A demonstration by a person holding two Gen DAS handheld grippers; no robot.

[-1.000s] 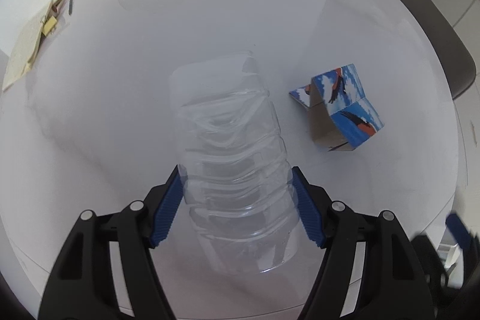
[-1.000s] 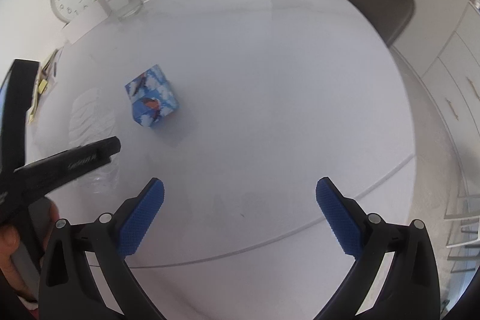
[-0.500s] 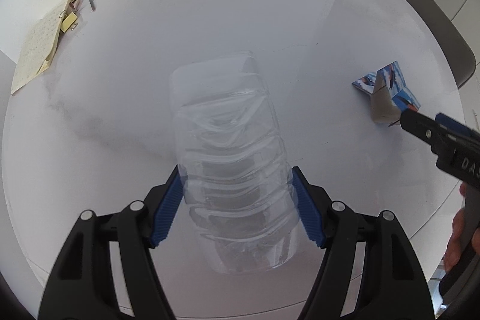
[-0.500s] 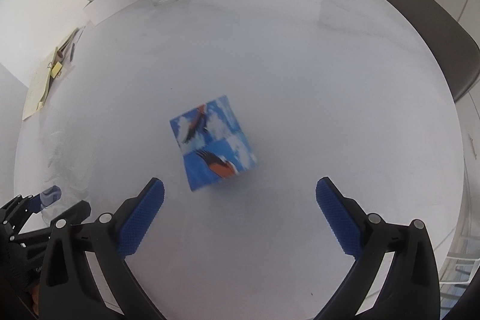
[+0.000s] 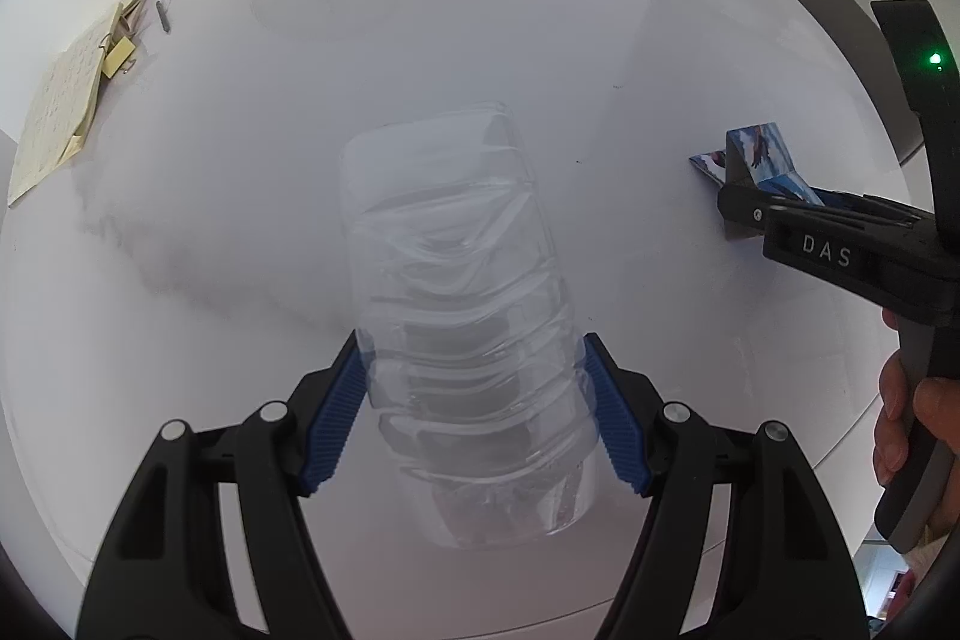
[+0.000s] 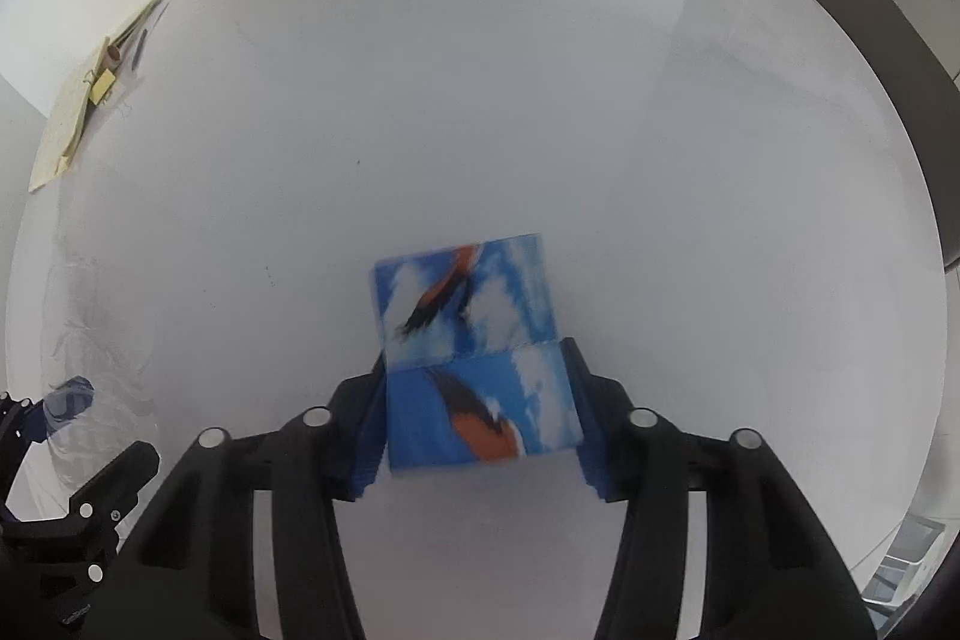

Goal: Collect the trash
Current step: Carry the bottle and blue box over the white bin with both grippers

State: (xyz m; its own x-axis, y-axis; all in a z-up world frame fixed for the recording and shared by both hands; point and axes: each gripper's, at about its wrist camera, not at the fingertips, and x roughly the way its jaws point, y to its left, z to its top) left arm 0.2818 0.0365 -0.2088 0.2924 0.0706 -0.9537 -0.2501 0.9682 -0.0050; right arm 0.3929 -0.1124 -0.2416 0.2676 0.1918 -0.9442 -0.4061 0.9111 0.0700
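Over the white worktop my right gripper has just been closing on the blue carton (trash too), while my left gripper pinches the crushed bottle, both ready for binning.

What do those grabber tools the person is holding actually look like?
Each hand-held gripper is a matte black plastic frame with two fingers joined by silver rivets. The left hand-held gripper has ridged blue pads on its fingertips, and the right hand-held gripper has the same build. Seen from the side, the right one carries white letters "DAS", a small green light and a grey handle.
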